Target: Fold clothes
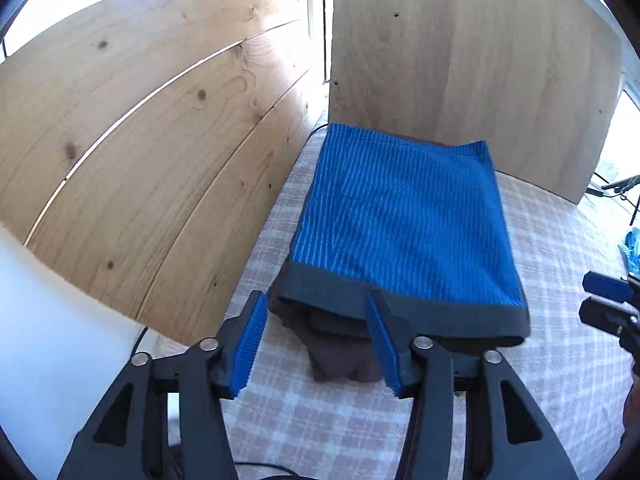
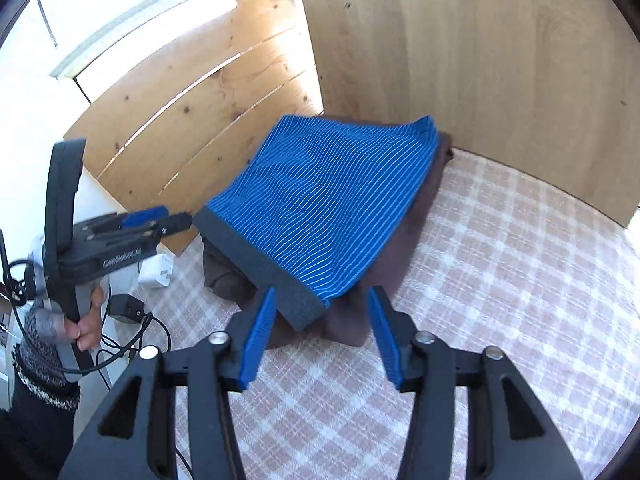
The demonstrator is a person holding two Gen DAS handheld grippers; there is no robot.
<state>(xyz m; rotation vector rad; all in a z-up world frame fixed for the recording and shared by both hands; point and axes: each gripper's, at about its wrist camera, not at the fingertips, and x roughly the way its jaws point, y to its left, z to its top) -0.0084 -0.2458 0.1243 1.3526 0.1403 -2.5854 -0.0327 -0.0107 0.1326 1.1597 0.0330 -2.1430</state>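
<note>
Left gripper (image 1: 316, 340) open near folded blue garment (image 1: 404, 216); wooden boards (image 1: 160, 160) behind.

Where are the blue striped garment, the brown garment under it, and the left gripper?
blue striped garment (image 1: 400, 216): left wrist view, middle of striped top face.
brown garment (image 2: 416, 216): right wrist view, exposed right edge.
left gripper (image 1: 316, 340): left wrist view, midway between open fingertips.

Two folded garments (image 1: 404, 216), two grippers (image 1: 316, 340), two wooden boards (image 1: 472, 60), one charger (image 2: 157, 274).

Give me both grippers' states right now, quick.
Left gripper: open, holding nothing.
Right gripper: open, holding nothing.
</note>
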